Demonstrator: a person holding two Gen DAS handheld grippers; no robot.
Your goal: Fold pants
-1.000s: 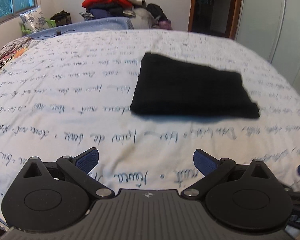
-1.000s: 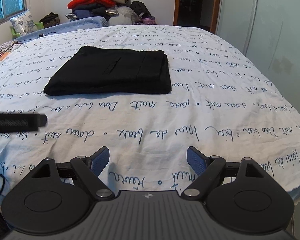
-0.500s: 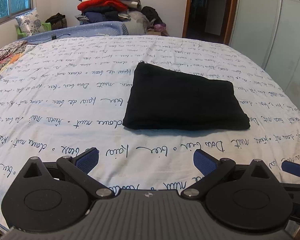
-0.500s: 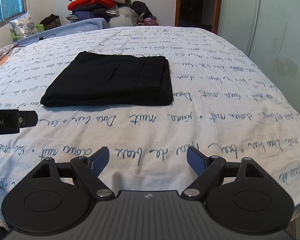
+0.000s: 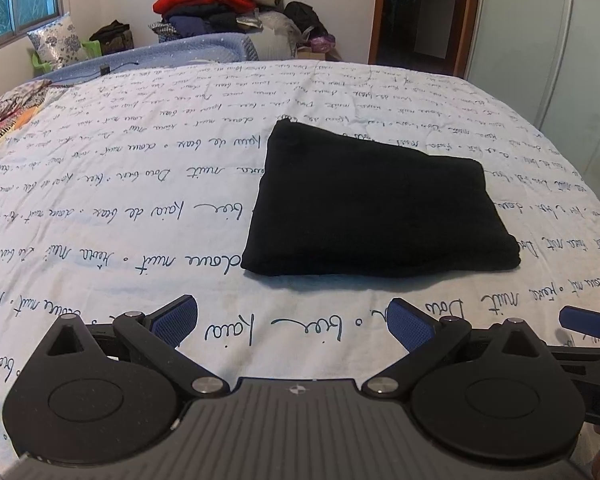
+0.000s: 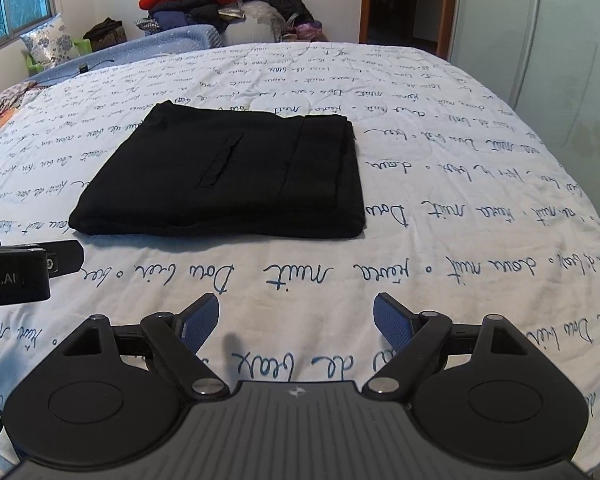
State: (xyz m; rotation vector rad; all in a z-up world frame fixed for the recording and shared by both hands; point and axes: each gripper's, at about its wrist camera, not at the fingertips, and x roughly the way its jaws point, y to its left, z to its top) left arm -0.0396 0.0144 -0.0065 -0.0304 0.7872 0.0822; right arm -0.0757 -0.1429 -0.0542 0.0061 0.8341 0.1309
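Observation:
The black pants point(image 5: 376, 204) lie folded into a flat rectangle on the white bedspread point(image 5: 120, 200) with blue script. They also show in the right wrist view point(image 6: 228, 176), with a pocket slit on top. My left gripper point(image 5: 292, 320) is open and empty, hovering over the bedspread just short of the pants' near edge. My right gripper point(image 6: 296, 320) is open and empty too, a little nearer the bed's front edge than the pants. The left gripper's body point(image 6: 16, 276) shows at the left edge of the right wrist view.
A pile of clothes point(image 5: 216, 4) stands at the far wall behind the bed. A floral pillow point(image 5: 58, 42) sits by the window at the far left. A wardrobe door point(image 6: 540, 40) runs along the right side. A patterned cloth point(image 5: 4, 116) lies at the bed's left edge.
Both grippers have moved closer to the folded pants and stayed open. The pants have not moved.

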